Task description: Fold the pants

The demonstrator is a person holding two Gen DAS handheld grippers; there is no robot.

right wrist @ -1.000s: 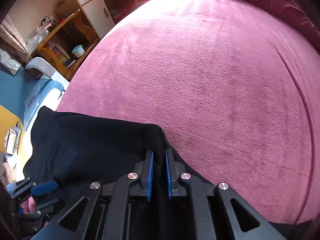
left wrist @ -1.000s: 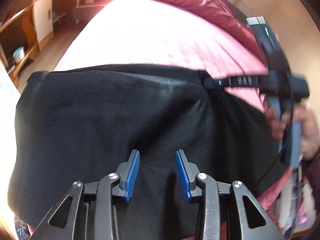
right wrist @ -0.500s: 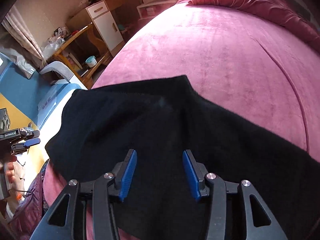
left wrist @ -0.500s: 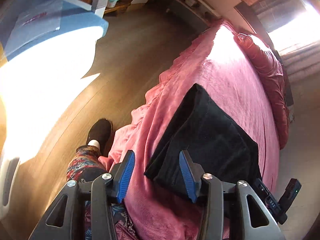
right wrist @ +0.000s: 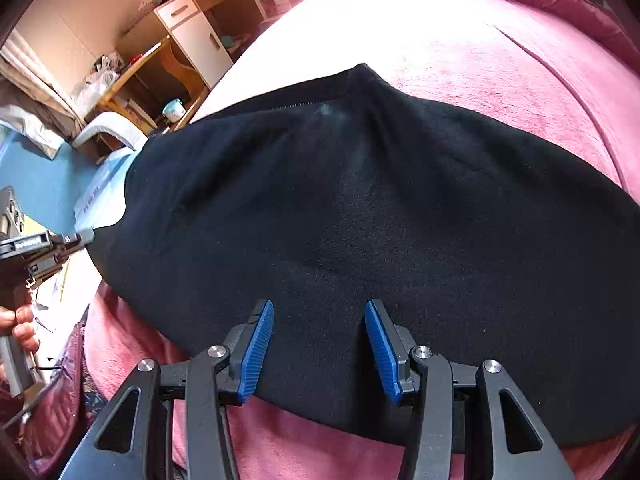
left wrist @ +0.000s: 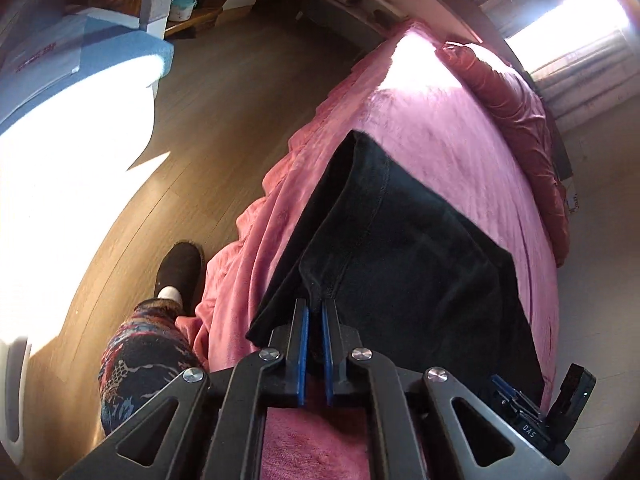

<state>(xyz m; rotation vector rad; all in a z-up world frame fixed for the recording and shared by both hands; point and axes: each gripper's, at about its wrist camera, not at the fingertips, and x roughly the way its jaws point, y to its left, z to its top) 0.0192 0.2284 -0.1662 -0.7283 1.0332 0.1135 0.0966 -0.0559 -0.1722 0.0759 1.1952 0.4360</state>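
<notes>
Black pants (left wrist: 416, 248) lie folded on a pink bedspread (left wrist: 440, 120); they fill the middle of the right wrist view (right wrist: 360, 208). My left gripper (left wrist: 315, 308) is shut on the pants' near edge at the bed's side. My right gripper (right wrist: 320, 316) is open and empty, its blue pads (right wrist: 260, 344) just above the pants' near side. The left gripper also shows at the far left of the right wrist view (right wrist: 76, 238), at the pants' left edge.
The bed's edge drops to a wooden floor (left wrist: 208, 120) on the left. The person's leg and black shoe (left wrist: 178, 268) stand beside the bed. A wooden desk and white cabinet (right wrist: 192, 36) stand beyond it. Red pillows (left wrist: 520, 120) lie at the head.
My left gripper has swung to the pants' near edge and shut on it. My right gripper let go of the pants, opened and drew back a little.
</notes>
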